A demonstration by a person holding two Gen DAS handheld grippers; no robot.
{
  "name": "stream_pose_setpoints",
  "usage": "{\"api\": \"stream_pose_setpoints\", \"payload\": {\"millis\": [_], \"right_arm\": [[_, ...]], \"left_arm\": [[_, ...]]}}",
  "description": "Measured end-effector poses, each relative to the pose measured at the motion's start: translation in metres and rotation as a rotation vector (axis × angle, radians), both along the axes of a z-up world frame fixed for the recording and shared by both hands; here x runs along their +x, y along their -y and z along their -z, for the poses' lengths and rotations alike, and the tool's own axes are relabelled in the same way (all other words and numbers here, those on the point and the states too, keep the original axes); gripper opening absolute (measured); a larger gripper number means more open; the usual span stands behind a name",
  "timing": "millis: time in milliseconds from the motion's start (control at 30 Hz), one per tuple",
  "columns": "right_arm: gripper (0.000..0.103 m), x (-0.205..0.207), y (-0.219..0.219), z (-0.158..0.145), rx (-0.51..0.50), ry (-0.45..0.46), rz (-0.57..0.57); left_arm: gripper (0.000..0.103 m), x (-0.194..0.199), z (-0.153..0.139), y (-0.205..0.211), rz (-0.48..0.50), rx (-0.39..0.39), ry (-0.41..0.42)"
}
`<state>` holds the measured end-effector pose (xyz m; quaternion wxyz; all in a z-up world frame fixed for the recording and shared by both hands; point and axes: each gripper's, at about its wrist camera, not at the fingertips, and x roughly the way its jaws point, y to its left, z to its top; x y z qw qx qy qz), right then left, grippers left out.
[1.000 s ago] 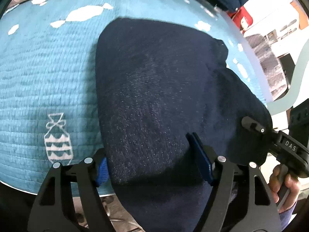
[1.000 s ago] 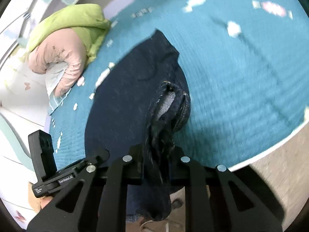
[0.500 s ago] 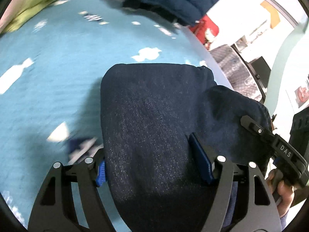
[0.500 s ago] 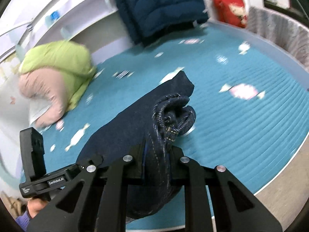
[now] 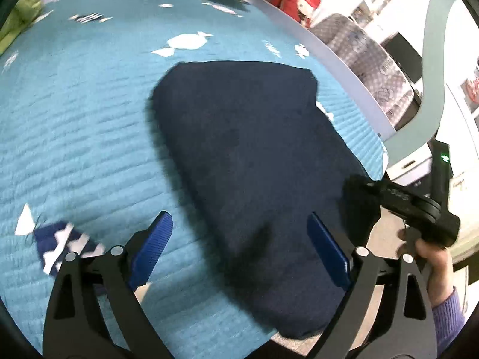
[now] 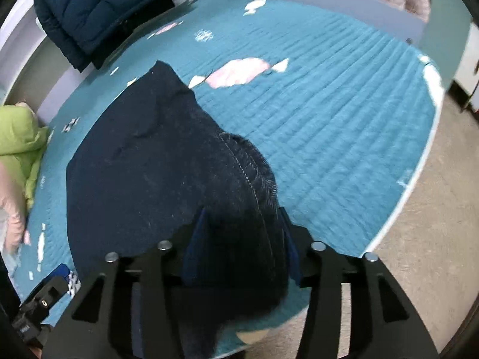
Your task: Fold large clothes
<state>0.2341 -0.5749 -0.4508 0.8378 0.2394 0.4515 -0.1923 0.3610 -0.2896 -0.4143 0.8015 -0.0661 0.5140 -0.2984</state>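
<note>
A folded dark navy denim garment (image 5: 254, 155) lies on the teal quilted bed cover (image 5: 77, 125), its near end hanging over the bed edge. My left gripper (image 5: 239, 251) is open above the near end; the blue pads (image 5: 152, 251) stand wide apart, the cloth lying between them untouched. In the right wrist view the garment (image 6: 140, 173) fills the middle. My right gripper (image 6: 239, 245) has its jaws partly apart around the garment's thick stitched edge (image 6: 251, 173); the cloth hides whether they pinch it. It also shows in the left wrist view (image 5: 401, 197).
A dark blue puffer jacket (image 6: 104, 9) hangs at the head of the bed. Green and pink bedding (image 6: 18, 149) lies at the left. The bed's white edge (image 6: 419, 173) runs along the right, with beige floor (image 6: 425, 269) beyond. Patterned grey baskets (image 5: 368, 56) stand beside the bed.
My left gripper has opened and let go of the garment, which now lies flat. The right gripper's jaws have widened. Both cameras have swung toward the bed's right side.
</note>
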Motion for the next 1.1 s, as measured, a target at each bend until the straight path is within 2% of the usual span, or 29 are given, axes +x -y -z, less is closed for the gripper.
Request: {"api": "stream_pose_setpoints", "payload": {"millis": [100, 133, 200, 300, 333, 367, 400, 433, 467, 567, 633, 800, 900, 933, 967, 1100], "right_arm": [[0.052, -0.011, -0.029, -0.032, -0.145, 0.005, -0.022], [0.055, -0.013, -0.043, -0.041, -0.152, 0.023, -0.057], [0.057, -0.013, -0.076, -0.048, -0.096, 0.047, -0.175], [0.058, -0.012, -0.112, -0.031, 0.022, 0.007, -0.27], [0.058, -0.01, -0.121, -0.015, 0.067, -0.031, -0.289], [0.058, -0.008, -0.128, 0.005, 0.064, -0.097, -0.286], [0.061, -0.004, -0.13, 0.022, 0.003, -0.149, -0.273], [0.073, -0.003, -0.131, 0.034, -0.033, -0.155, -0.27], [0.079, -0.003, -0.126, 0.044, -0.025, -0.149, -0.246], [0.078, -0.003, -0.112, 0.038, 0.07, -0.143, -0.171], [0.078, -0.006, -0.116, 0.024, 0.068, -0.129, -0.181], [0.078, -0.037, -0.155, -0.046, 0.032, 0.028, -0.238], [0.078, -0.061, -0.2, -0.1, -0.055, 0.126, -0.32], [0.082, -0.069, -0.216, -0.115, -0.08, 0.148, -0.34], [0.085, -0.076, -0.229, -0.128, -0.104, 0.168, -0.365], [0.087, -0.103, -0.275, -0.166, -0.167, 0.234, -0.434]], "left_arm": [[0.092, -0.006, -0.006, -0.025, -0.03, 0.004, 0.02], [0.092, -0.008, -0.01, -0.032, -0.039, 0.017, 0.038], [0.092, -0.014, -0.019, -0.046, -0.054, 0.028, 0.068], [0.092, -0.024, -0.031, -0.065, -0.075, 0.053, 0.087], [0.093, -0.028, -0.036, -0.074, -0.084, 0.065, 0.097], [0.093, -0.033, -0.038, -0.078, -0.089, 0.079, 0.105], [0.093, -0.037, -0.041, -0.086, -0.092, 0.088, 0.112], [0.093, -0.041, -0.043, -0.092, -0.096, 0.092, 0.114], [0.093, -0.046, -0.044, -0.099, -0.101, 0.101, 0.106], [0.093, -0.06, -0.05, -0.117, -0.111, 0.101, 0.094], [0.093, -0.072, -0.061, -0.128, -0.118, 0.101, 0.113], [0.097, -0.104, -0.105, -0.158, -0.153, 0.076, 0.204], [0.098, -0.127, -0.136, -0.179, -0.181, 0.059, 0.256], [0.098, -0.135, -0.148, -0.188, -0.187, 0.051, 0.28], [0.098, -0.142, -0.157, -0.194, -0.191, 0.052, 0.298], [0.098, -0.177, -0.191, -0.228, -0.228, 0.088, 0.36]]}}
